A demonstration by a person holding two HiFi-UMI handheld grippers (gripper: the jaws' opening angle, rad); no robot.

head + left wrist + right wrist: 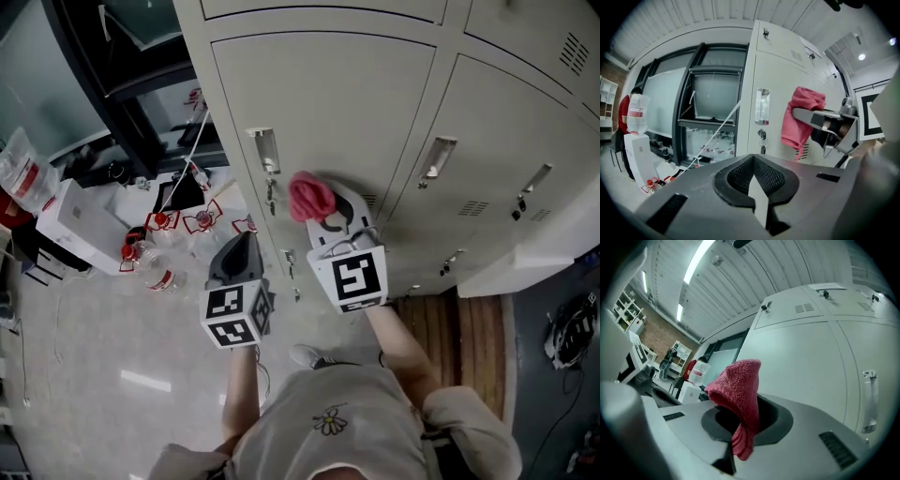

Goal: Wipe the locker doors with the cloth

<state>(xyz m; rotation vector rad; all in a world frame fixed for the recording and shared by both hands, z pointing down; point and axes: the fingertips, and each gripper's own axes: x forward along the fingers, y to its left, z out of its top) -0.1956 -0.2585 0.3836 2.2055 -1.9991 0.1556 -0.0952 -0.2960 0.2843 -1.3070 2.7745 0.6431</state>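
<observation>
Overhead, from the head view, the right gripper (322,214) points at the pale locker doors (347,103) with the pink cloth (309,197) bunched at its tip, between 2 door handles (264,150); the left gripper (247,236) hangs just beside it, lower left, its tip drawn to a point; bottles (150,267) stand on the floor to the left.

Next, the left gripper view: its jaws sit closed together with nothing between them; beyond, the cloth (801,117) drapes from the right gripper (825,119) close against a door (776,70), right of a handle (762,106).

Lastly, the right gripper view: the jaws are clamped on the cloth (738,390), which stands up in a fold toward the door (801,362).
</observation>
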